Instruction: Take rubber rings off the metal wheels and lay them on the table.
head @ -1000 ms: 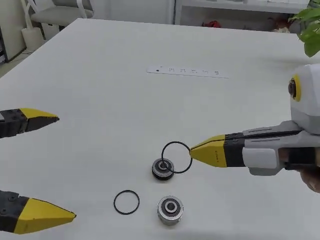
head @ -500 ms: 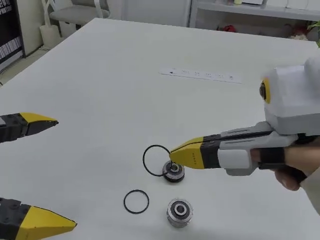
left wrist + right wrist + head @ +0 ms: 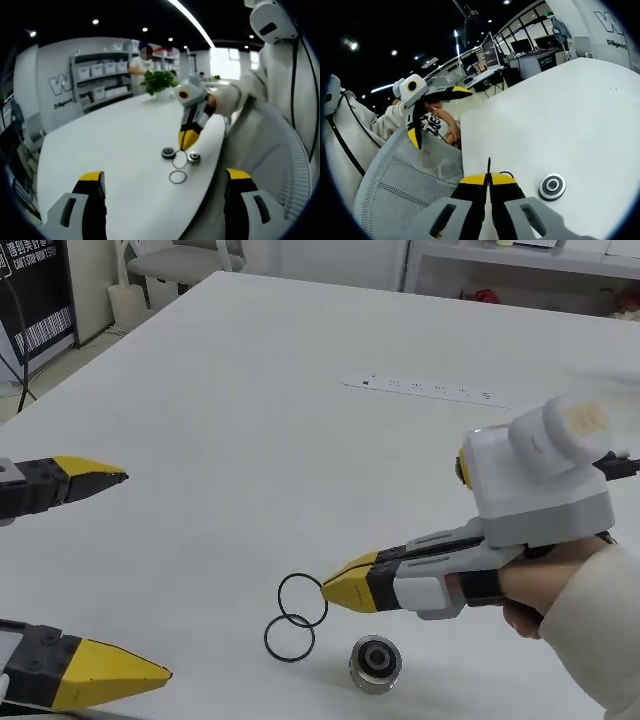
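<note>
The right tool [image 3: 330,590] is pinched together on a rubber ring [image 3: 302,600], which overlaps a second ring [image 3: 289,638] lying flat on the surface [image 3: 250,390], near a metal wheel [image 3: 376,662]. The left tool [image 3: 146,576] hangs with its jaws wide apart, well aside.

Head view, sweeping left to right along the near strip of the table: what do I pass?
left tool → loose rubber ring lying flat → metal wheel → the person's hand
</note>
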`<state>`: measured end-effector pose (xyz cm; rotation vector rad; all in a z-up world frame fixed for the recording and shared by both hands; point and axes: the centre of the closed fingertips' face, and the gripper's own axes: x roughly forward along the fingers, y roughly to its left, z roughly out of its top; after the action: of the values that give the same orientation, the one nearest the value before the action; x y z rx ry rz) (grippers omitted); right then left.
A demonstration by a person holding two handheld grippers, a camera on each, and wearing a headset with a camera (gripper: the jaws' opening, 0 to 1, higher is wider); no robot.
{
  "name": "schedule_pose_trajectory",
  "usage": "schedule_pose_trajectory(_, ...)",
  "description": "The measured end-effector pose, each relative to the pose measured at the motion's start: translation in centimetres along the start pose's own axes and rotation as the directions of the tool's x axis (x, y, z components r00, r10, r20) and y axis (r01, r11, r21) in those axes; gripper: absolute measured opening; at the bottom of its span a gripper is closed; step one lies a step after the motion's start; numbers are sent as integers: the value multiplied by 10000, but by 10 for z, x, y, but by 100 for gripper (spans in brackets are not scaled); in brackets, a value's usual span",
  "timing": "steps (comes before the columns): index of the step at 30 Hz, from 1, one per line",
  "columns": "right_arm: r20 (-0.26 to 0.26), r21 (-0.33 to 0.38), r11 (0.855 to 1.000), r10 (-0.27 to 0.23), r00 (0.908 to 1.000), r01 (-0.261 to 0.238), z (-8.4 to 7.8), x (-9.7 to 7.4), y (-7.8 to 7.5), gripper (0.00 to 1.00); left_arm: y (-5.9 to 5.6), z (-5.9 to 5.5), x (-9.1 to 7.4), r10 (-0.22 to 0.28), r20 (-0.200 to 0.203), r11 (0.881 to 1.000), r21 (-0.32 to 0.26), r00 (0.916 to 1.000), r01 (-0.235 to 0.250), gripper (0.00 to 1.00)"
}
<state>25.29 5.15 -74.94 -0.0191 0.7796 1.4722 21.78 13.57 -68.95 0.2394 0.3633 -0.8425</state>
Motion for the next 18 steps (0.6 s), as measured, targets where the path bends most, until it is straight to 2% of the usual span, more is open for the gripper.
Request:
schedule_pose_trajectory(3,-201,114,9999,-34,9998,36,-9,8,-5,0,2,5,0,56,205,10000,-76,9998,-55,100)
schedule_pose_trajectory(9,-565,307,9990,-296,9980,314,-23,13,-17,0,6,7,2,140,258,9999,-94,9996,-138,100)
schedule_pose_trajectory(18,-543,618,9939,-883,9946,916,-31,10,-36,0,7,7,5,101,261,9998,-164,9996,-97,100)
